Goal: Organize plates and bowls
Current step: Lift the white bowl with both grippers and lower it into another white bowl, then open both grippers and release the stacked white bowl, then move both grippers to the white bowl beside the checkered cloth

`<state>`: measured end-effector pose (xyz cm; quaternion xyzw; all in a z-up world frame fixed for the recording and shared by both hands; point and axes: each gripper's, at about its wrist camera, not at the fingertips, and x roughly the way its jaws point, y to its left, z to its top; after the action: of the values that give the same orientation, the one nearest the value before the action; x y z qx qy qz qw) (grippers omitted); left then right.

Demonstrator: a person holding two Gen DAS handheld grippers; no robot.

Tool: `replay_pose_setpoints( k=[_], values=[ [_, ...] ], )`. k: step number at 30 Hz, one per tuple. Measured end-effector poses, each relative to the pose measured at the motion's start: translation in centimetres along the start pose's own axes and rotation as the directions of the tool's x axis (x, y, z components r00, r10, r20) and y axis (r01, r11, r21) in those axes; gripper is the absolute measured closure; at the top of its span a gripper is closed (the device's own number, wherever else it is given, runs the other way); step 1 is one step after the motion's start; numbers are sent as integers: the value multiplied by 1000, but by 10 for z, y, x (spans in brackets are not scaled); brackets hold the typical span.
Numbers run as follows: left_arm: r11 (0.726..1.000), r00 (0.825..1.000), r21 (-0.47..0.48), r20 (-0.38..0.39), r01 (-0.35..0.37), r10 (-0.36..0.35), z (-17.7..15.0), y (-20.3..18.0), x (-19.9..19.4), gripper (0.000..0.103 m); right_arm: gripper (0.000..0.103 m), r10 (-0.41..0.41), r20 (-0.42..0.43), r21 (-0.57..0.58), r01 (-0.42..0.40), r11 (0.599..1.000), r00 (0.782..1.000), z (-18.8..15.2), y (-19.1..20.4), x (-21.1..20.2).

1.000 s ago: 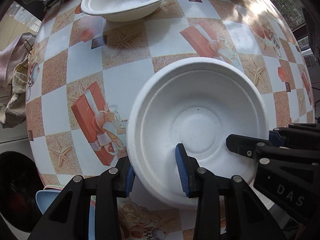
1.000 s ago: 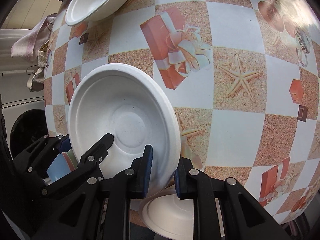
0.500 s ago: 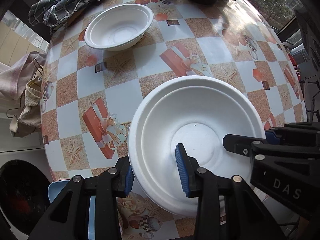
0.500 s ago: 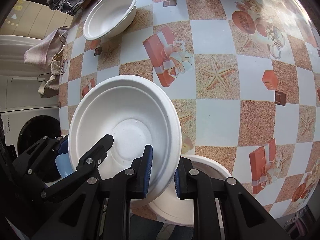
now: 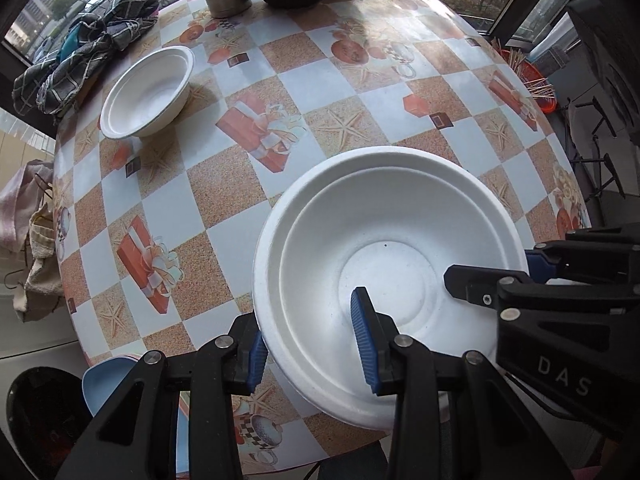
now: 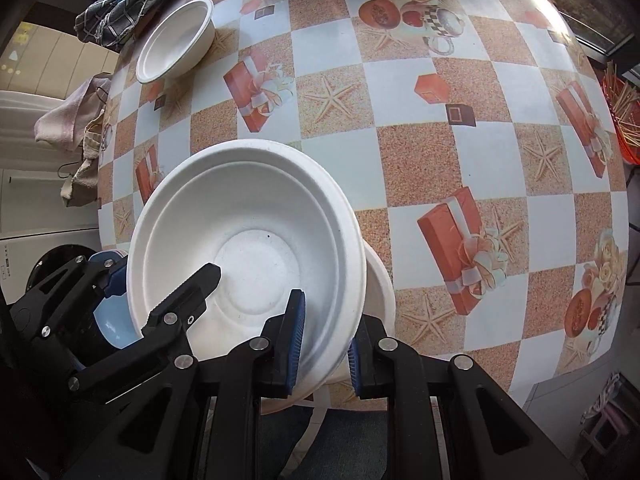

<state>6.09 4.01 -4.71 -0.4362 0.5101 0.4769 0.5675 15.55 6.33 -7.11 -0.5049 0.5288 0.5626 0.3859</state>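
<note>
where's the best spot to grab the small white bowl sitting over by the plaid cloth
Grip the small white bowl by its rim, coming from above with one finger inside and one outside the wall, probably on the side facing the open tablecloth. It sits upright with a thin flared lip, and the plaid cloth crowds its far side.

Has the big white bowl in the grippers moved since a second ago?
Yes. The big bowl has risen off the table, which now looks farther away.
</note>
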Motion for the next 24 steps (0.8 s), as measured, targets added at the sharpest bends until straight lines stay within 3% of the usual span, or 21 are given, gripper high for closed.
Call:
replay_pose_setpoints(
  k=[6,9,10,11,13,14,15,16,18,20,24],
  values=[
    [999,999,39,-27,23,-22,-4,-15,10,62,81,-10,-29,53,11,999,1000,-16,-14,13],
    [999,1000,42,-24,16,-15,-7,-14,10,55,80,3,-34,76,-1,997,999,-18,-20,16],
    [999,1000,41,-23,14,-13,-9,-13,8,46,80,-5,-34,79,8,997,999,-19,-21,16],
    [999,1000,39,-20,17,-16,-10,-10,6,37,76,-18,-33,82,20,996,999,-21,-23,15],
    [999,1000,31,-12,19,-18,-14,-3,1,33,36,-51,-20,88,53,995,998,-23,-27,11],
    [999,999,29,-17,31,-30,-17,2,-1,24,26,-57,-9,94,58,994,998,-24,-31,8],
    [999,999,26,-27,36,-35,-21,8,-2,21,12,-46,0,106,46,993,999,-26,-34,5],
    [999,999,21,-27,38,-38,-25,13,-4,20,4,-36,11,122,34,992,999,-28,-38,1],
    [999,999,15,-36,36,-35,-35,22,-7,15,1,-39,38,146,33,989,999,-32,-44,-6],
    [1000,996,9,-84,10,-9,-44,29,-3,0,1,-44,44,160,36,986,998,-36,-46,-10],
    [998,988,-28,-141,52,-55,-58,38,1,0,1,-45,44,156,38,987,998,-52,-40,-11]
  ],
)
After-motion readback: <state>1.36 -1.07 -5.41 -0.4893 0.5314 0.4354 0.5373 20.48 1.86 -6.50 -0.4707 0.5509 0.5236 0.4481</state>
